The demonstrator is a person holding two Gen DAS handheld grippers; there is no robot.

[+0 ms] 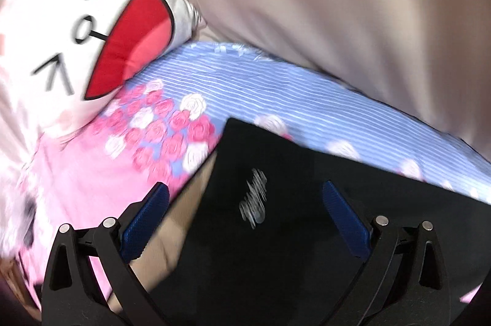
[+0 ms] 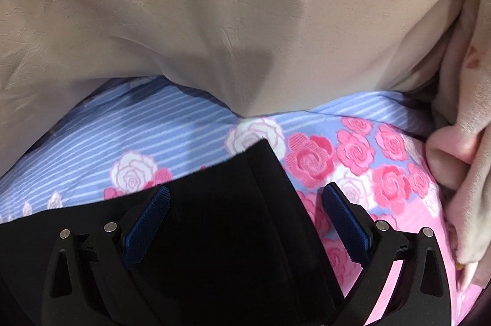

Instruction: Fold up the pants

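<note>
We held the left gripper [image 1: 245, 203] and right gripper [image 2: 245, 206] wide apart, grasping nothing, one over each far corner of the black pants [image 2: 214, 234] lying flat on the floral bedsheet [image 2: 122, 123], presumably to pinch them.

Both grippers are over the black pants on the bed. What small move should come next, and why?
Probably lower and close both on the pants: the left gripper and right gripper are open, each with a corner of cloth between its fingers, nothing gripped.
</note>
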